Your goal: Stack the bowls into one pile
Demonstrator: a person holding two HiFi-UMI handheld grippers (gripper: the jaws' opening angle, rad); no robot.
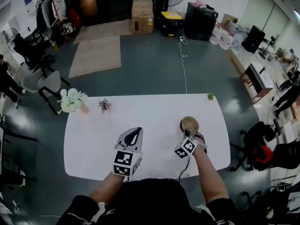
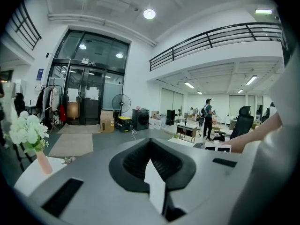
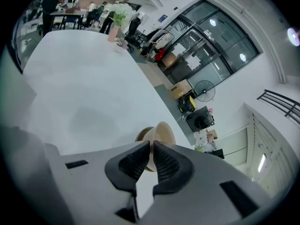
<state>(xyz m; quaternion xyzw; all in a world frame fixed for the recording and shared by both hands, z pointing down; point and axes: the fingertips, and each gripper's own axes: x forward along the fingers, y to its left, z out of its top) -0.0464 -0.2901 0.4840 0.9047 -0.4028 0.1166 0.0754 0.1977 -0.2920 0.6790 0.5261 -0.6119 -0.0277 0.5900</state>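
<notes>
Bowls [image 1: 190, 123] in right gripper [image 1: 189, 131], flower vase [image 1: 73, 101], small plant [image 1: 211, 96] well apart

The left gripper [image 1: 132, 134] and the right gripper [image 1: 189, 133] had broad, pale grey moulded shells with dark rectangular slots, ending in black ribbed pads [image 3: 133, 163]. Each carried a white cube [image 1: 124, 163] printed with black square markers. A thin dark cable [image 1: 185, 165] hung from the right one. The person wore a black top [image 1: 154, 200], seemingly short-sleeved, with white markings [image 1: 102, 213] on it.
</notes>
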